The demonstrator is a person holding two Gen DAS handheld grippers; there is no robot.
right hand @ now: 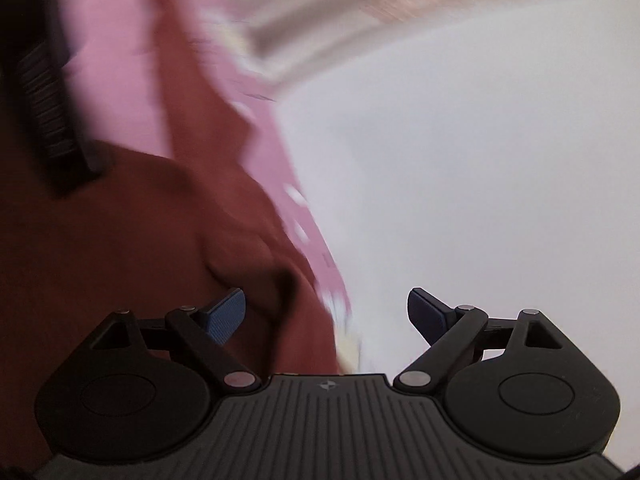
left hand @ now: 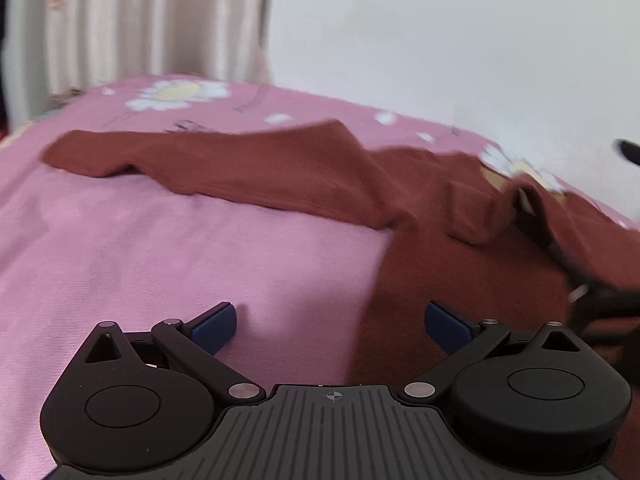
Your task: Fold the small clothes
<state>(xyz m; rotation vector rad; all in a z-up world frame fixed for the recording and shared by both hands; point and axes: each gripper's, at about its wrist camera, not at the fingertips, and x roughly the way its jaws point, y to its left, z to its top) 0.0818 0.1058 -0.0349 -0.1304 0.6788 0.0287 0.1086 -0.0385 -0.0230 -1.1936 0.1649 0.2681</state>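
Pink floral bedspread (left hand: 160, 248), rust garment (left hand: 280, 168), white wall (left hand: 440, 40)

The left gripper (left hand: 330, 322) hovers with its blue pads wide apart over the pink bedspread (left hand: 140, 240), gripping nothing. A rust-brown garment (left hand: 300, 172) lies across the bed, one sleeve stretched toward the left edge, its body bunched at the right

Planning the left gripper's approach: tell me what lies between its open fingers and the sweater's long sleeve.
Only bare pink bedspread lies between the left gripper and the rust-brown sweater's sleeve; the left wrist view shows it.
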